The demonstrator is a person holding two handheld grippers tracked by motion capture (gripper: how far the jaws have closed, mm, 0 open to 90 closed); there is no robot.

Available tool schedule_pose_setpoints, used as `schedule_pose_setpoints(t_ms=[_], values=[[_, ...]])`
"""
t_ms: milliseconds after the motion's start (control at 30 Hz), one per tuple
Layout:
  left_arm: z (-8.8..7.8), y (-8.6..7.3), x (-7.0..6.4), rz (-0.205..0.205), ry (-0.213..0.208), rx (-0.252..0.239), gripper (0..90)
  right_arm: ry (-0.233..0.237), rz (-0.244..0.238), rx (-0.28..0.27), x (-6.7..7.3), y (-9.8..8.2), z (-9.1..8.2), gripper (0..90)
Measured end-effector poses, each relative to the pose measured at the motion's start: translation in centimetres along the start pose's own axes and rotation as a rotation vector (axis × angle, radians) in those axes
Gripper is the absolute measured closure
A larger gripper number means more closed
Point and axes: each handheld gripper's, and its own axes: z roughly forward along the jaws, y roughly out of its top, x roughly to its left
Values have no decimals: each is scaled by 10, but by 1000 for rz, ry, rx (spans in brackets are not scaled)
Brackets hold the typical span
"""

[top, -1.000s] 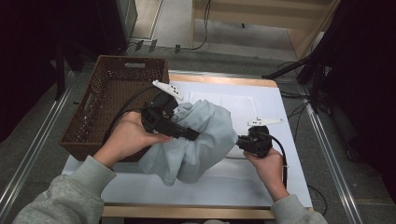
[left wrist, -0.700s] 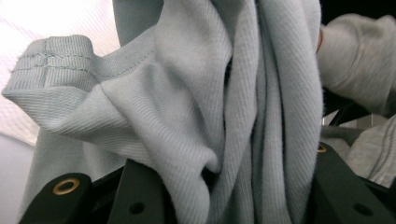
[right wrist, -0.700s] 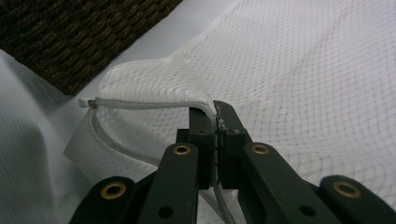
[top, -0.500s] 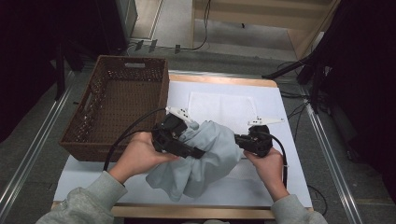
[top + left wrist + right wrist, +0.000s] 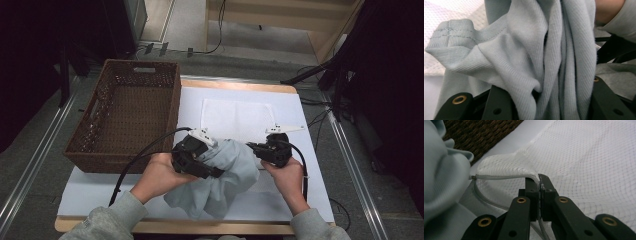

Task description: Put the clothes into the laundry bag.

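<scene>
Nearest, at the counter's front edge: two forearms in grey sleeves, each hand carrying a gripper.

Item: left gripper (image 5: pixel 192 157). Black body with a white plate on top; a black cable (image 5: pixel 145 152) trails from it over the basket's near corner. Its jaws are clamped on a thick bunch of the grey garment (image 5: pixel 220 177), folds of ribbed knit packed between them in the left gripper view, with a stitched hem or cuff (image 5: pixel 454 31) standing out to one side.

Item: grey garment. Pale grey-blue knit, crumpled in a heap on the white sheet (image 5: pixel 90 192) that covers the counter, between the two hands; its upper part is lifted in the left gripper, the rest sags to the sheet near the front edge.

Item: right gripper (image 5: pixel 267 150). Black, white plate on top, just right of the garment. Its jaws are closed tight on the zipped rim of a white mesh bag (image 5: pixel 584 162); in the right gripper view the rim (image 5: pixel 506 177) is raised, arching away from the jaws with the garment just beside it.

Item: white mesh bag. Lies flat on the sheet beyond the grippers, mid-counter, its near edge pinched up.

Item: brown wicker basket (image 5: pixel 102 145). Rectangular, with a handle slot in its far wall; stands at the counter's left, beside the bag.

Farthest: grey floor with cables (image 5: pixel 215 30) and a wooden frame (image 5: pixel 280 12).
</scene>
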Motion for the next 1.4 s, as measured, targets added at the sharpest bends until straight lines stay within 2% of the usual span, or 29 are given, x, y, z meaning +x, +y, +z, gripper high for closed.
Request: schedule_pose_setpoints(t_ms=[333,467,600,667,1033,1167,1400], values=[[27,2,-3,39,-30,19,607,5,2,-18,-2,5,-8,881],[36,2,0,29,-45,19,608,5,-2,-22,0,6,-10,882],[45,4,0,54,-11,29,607,9,-2,-23,0,8,-11,882],[48,4,2,56,-9,38,607,4,-13,-24,2,9,-12,881],[67,2,18,7,25,67,608,11,-50,-44,15,15,-22,882],[72,0,23,-9,43,61,608,19,-54,-54,19,16,-26,882],[79,1,32,-51,68,76,608,27,-65,-78,24,19,-34,883]])
